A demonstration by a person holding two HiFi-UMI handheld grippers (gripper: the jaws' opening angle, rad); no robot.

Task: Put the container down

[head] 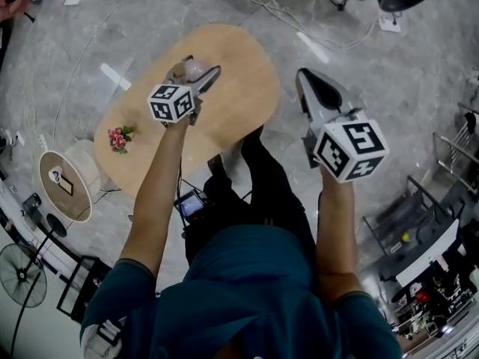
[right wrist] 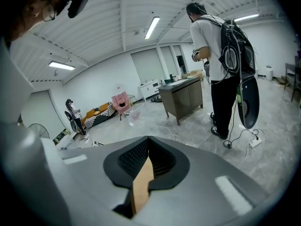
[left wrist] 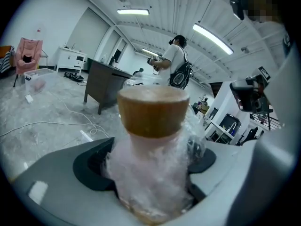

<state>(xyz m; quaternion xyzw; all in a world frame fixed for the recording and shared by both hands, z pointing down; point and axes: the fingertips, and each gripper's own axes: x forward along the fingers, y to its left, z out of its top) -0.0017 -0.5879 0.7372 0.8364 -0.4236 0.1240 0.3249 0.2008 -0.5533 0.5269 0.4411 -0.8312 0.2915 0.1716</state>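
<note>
The container (left wrist: 151, 154) is a clear, pinkish, crinkled jar with a brown lid (left wrist: 153, 111). It stands upright between the jaws of my left gripper (left wrist: 150, 178), which is shut on its body. In the head view the left gripper (head: 196, 75) holds the container (head: 190, 69) over the far part of the oval wooden table (head: 239, 88). I cannot tell if its base touches the tabletop. My right gripper (head: 302, 75) hangs to the right of the table, above the floor. Its jaws are shut with nothing between them (right wrist: 146, 140).
A small bunch of pink flowers (head: 117, 137) lies at the table's left end. A round side stand (head: 66, 185) and a fan (head: 21, 275) are at the lower left. Cables (head: 299, 21) run over the grey floor. A person with a backpack (right wrist: 221, 55) stands by a dark cabinet (right wrist: 182, 98).
</note>
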